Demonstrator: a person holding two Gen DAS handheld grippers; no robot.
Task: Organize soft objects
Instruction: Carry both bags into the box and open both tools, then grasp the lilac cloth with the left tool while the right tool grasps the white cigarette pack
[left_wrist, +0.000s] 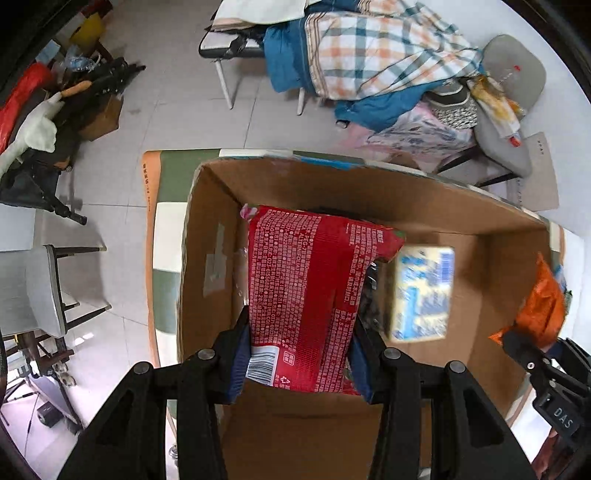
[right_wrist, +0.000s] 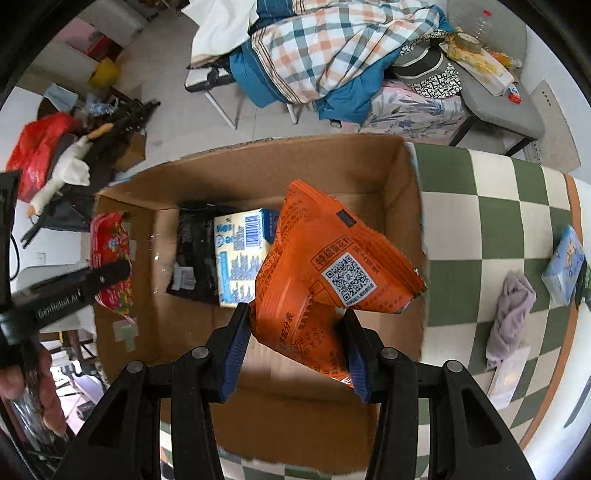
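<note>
My left gripper (left_wrist: 301, 334) is shut on a red snack packet (left_wrist: 306, 291) and holds it over the open cardboard box (left_wrist: 207, 236); the packet also shows in the right wrist view (right_wrist: 110, 254). My right gripper (right_wrist: 295, 332) is shut on an orange snack packet (right_wrist: 325, 266), held above the same box (right_wrist: 369, 166); it shows in the left wrist view (left_wrist: 539, 306) at the box's right side. In the box lie a blue-and-white tissue pack (right_wrist: 240, 258) and a black packet (right_wrist: 194, 251). The tissue pack also shows blurred in the left wrist view (left_wrist: 423, 291).
The box stands on a green-and-white checkered table (right_wrist: 491, 206). On the table right of the box lie a grey-purple cloth (right_wrist: 509, 321), a blue pack (right_wrist: 563, 269) and a white pack (right_wrist: 508, 376). Chairs piled with bedding (right_wrist: 332, 55) stand behind the table.
</note>
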